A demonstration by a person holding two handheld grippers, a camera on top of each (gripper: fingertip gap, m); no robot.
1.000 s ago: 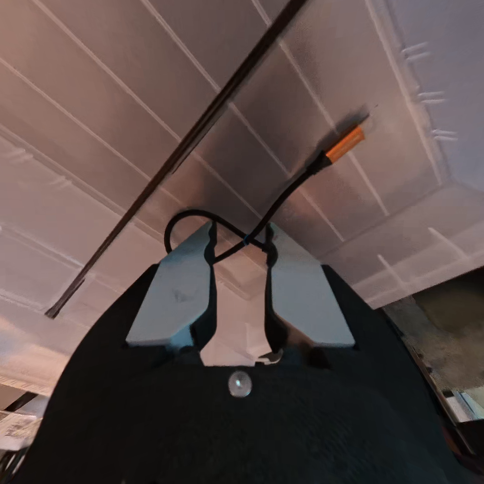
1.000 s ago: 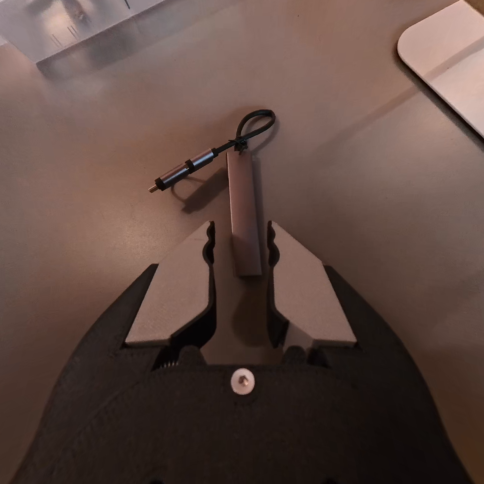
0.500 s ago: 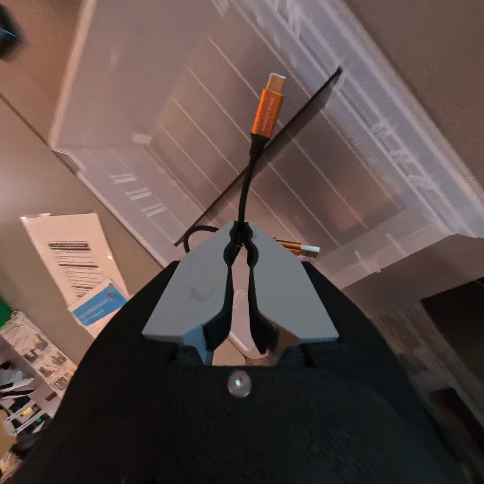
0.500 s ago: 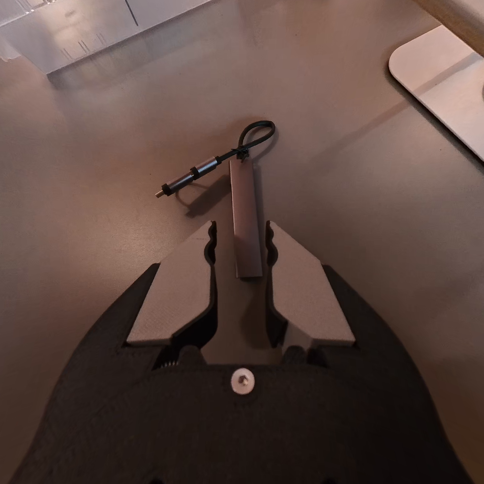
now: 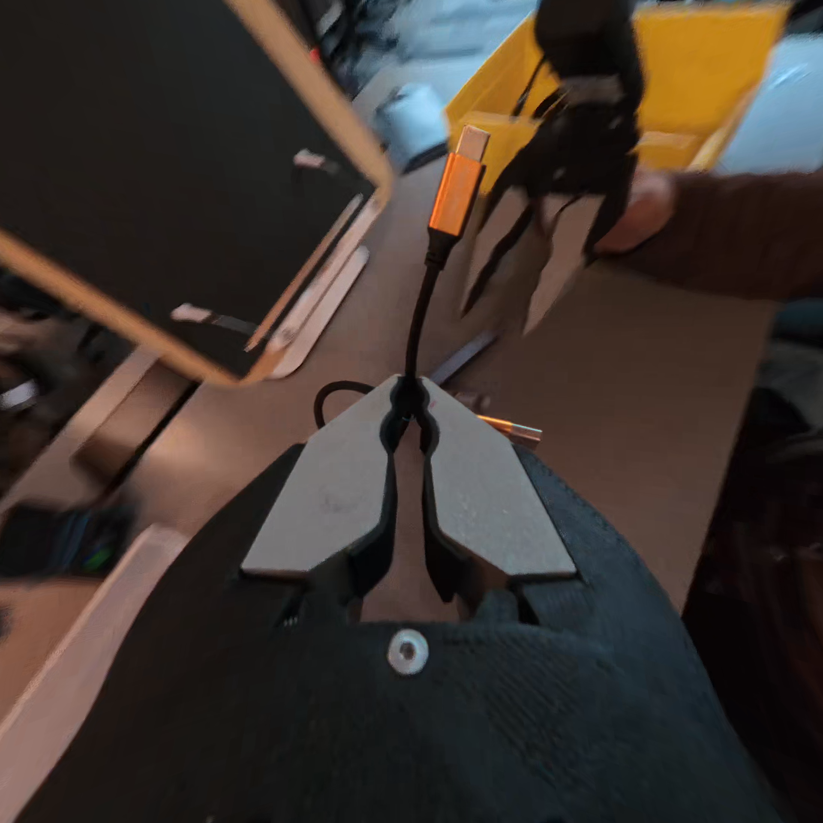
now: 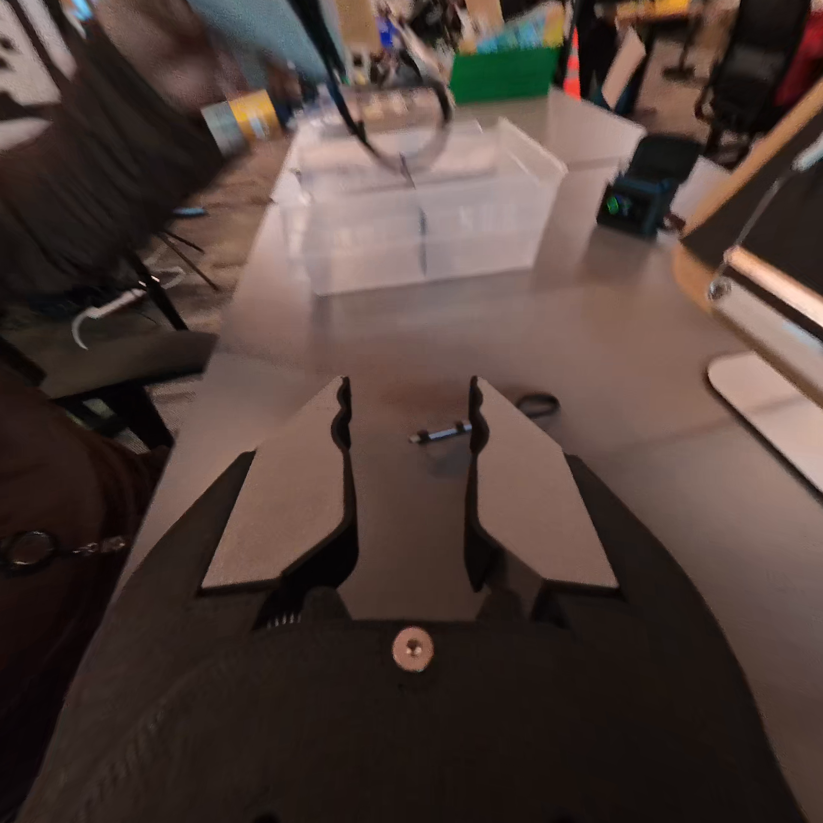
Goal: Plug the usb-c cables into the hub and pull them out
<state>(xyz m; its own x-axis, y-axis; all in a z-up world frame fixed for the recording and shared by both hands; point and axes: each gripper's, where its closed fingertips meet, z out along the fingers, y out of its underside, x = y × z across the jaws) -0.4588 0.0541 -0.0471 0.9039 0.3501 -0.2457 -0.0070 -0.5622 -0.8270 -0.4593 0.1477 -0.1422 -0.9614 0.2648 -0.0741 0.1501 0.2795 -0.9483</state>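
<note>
My left gripper (image 5: 412, 388) is shut on a black cable (image 5: 421, 311) just below its orange USB-C plug (image 5: 456, 196), which stands up above the fingertips. The cable's second orange plug (image 5: 512, 429) sticks out to the right behind the fingers. The grey hub (image 5: 463, 356) lies on the table beyond, blurred. My right gripper (image 6: 409, 387) is open and empty above the table; it also shows in the left wrist view (image 5: 534, 285), held by a hand (image 5: 641, 209). The hub's own short plug (image 6: 441, 433) and cable loop (image 6: 536, 403) lie ahead; the hub body is hidden behind my right finger.
A monitor (image 5: 156, 178) on a flat stand base (image 6: 766, 414) stands on one side of the table. A clear plastic box (image 6: 423, 213) sits at the far end. A yellow box (image 5: 690, 67) and a green box (image 6: 503, 73) lie beyond. A person's dark sleeve (image 6: 53, 512) is at the left. Left tips to right tips: about 15 centimetres. The grey hub (image 5: 463, 356) is closer to my right gripper, around 10 centimetres from its tips; the left tips are 25 centimetres off.
My left gripper closed on the cable, lifted it from the clear box and swung towards the table. My right gripper rose, tilted up off the hub and opened wider.
</note>
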